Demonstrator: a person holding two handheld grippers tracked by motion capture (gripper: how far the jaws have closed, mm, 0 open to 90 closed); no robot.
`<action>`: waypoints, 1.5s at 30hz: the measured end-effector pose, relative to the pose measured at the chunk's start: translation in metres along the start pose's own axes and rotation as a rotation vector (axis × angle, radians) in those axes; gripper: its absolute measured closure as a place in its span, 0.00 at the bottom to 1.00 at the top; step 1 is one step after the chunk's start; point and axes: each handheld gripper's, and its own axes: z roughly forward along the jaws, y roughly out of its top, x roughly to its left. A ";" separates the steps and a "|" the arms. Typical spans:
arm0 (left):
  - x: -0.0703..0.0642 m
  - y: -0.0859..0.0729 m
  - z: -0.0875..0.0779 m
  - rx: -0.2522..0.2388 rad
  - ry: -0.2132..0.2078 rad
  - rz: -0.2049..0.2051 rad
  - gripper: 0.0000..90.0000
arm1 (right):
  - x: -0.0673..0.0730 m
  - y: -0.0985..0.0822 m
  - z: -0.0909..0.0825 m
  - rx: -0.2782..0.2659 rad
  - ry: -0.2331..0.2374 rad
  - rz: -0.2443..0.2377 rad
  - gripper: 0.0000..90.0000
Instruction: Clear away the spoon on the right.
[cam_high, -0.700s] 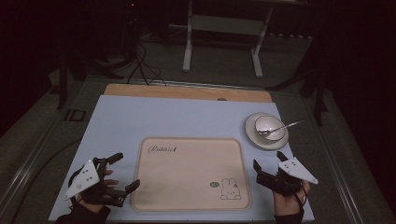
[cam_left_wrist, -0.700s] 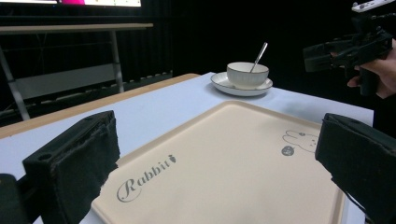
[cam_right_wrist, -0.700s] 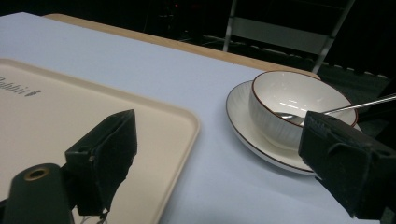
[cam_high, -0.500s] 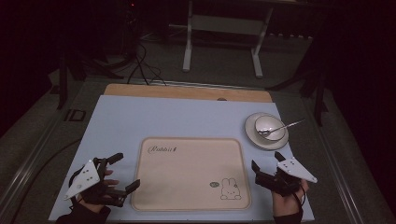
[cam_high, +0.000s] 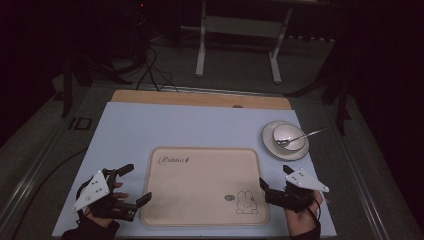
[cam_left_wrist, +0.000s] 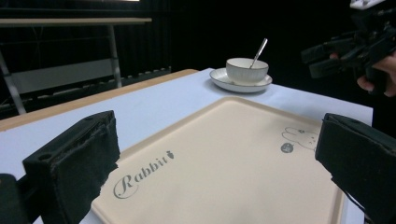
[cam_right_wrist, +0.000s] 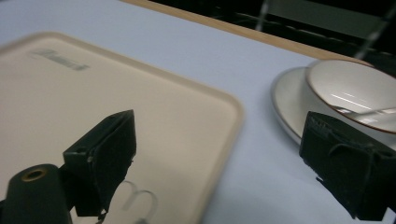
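Tray at table's near centre; bowl with spoon on saucer behind-right.

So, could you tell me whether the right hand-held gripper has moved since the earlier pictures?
Yes: the right hand-held gripper has slid slightly left toward the tray edge, jaws open.

Beige rabbit-print tray flat at table's near edge; lying between both tongs, untouched.
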 end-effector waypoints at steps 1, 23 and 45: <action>-0.001 0.000 0.000 0.001 -0.004 0.005 0.00 | 0.001 0.002 0.000 -0.004 0.013 -0.004 0.12; -0.005 0.000 0.003 0.021 -0.029 0.014 0.00 | -0.027 0.051 -0.006 -0.138 0.040 -0.022 0.12; -0.005 0.000 0.002 0.020 -0.028 0.005 0.00 | -0.104 0.056 0.009 -0.134 -0.060 0.065 0.11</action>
